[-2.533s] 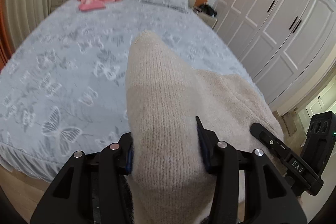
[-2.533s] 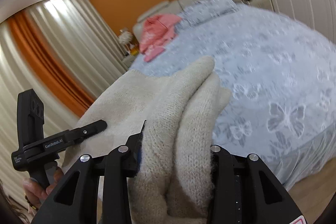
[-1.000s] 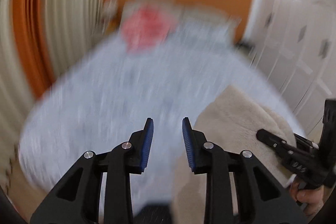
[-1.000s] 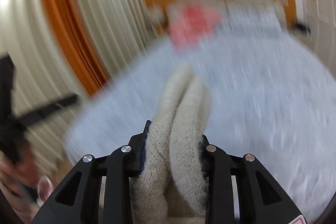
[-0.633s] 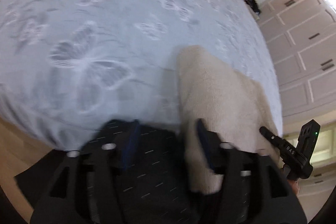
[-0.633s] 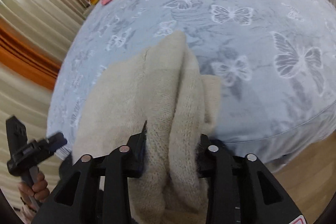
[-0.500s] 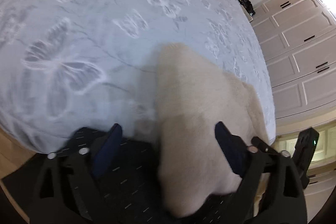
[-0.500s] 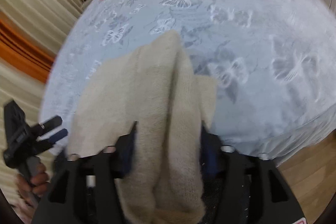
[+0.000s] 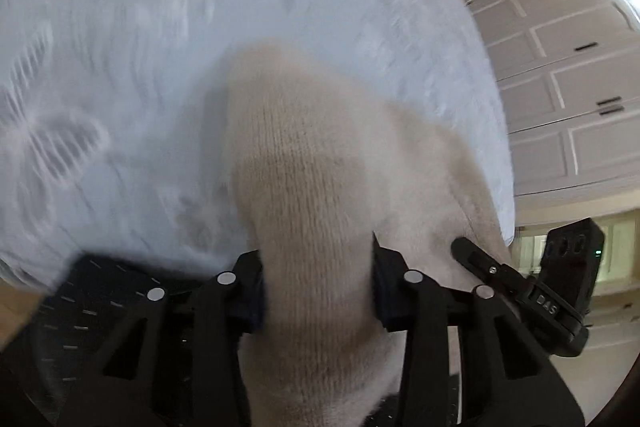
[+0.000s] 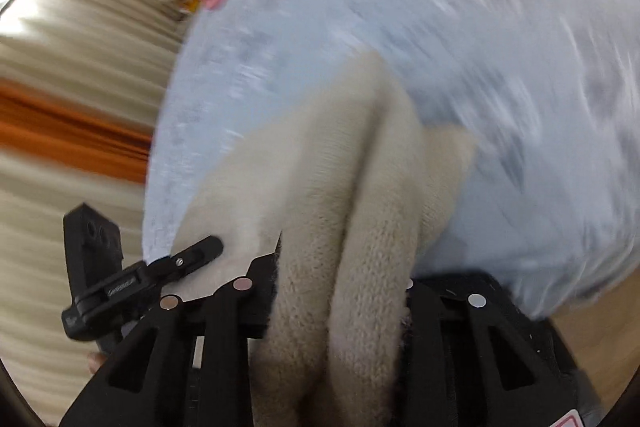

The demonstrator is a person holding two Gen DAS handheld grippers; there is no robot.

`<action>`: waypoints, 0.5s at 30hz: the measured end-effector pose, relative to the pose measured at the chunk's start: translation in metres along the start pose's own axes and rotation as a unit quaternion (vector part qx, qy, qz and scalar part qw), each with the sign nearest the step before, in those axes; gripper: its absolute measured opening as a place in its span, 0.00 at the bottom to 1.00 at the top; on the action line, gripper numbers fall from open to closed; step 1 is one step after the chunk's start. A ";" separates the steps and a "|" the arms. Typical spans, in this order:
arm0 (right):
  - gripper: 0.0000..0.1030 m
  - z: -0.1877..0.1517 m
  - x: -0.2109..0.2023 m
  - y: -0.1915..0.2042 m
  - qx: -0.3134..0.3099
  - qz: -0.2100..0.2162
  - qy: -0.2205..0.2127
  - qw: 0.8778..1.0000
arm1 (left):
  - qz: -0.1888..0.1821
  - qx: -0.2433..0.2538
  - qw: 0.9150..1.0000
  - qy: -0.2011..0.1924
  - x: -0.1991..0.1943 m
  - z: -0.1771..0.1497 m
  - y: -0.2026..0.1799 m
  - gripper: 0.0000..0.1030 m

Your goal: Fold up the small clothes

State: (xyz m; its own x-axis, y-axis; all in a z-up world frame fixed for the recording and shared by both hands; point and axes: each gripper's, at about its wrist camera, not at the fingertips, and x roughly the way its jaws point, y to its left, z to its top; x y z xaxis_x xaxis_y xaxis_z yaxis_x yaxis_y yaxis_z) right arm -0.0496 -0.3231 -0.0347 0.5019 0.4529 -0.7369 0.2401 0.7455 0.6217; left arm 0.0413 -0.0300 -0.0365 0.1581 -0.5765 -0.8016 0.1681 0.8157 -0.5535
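Left wrist: 1 beige knit (image 9: 312, 211); 2 grippers, left (image 9: 318, 291) & right (image 10: 340, 287), fingers closing, gripping it.

You get bright, even indoor light in both views. Motion blur smears the bedspread (image 9: 160, 67) across the upper frame, worst upper right in the right wrist view. Fisheye bending curves the edges; dark vignette rings every corner.
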 end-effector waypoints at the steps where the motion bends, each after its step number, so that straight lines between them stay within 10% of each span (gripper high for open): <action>1: 0.28 0.005 -0.010 0.016 -0.021 0.007 -0.016 1.000 | -0.005 0.008 1.000 -0.019 -0.020 0.006 -0.005 0.37; 10: 0.31 0.060 -0.048 0.149 -0.163 0.116 -0.138 0.970 | -0.004 0.085 0.977 -0.193 -0.179 0.058 -0.018 0.41; 13: 0.47 0.067 0.023 0.130 -0.136 0.109 -0.110 0.978 | 0.032 0.074 0.980 -0.183 -0.161 0.076 0.014 0.51; 15: 0.50 0.062 0.090 0.097 -0.113 0.026 -0.062 0.991 | 0.081 0.045 0.983 -0.156 -0.114 0.084 0.065 0.58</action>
State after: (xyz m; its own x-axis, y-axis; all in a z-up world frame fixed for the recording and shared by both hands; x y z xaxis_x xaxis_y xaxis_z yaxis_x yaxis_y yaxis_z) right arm 0.0704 -0.2402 -0.0244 0.6102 0.4411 -0.6581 0.0251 0.8195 0.5725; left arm 0.1157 0.0846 0.0377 0.4779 -0.4369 -0.7621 0.1992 0.8988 -0.3905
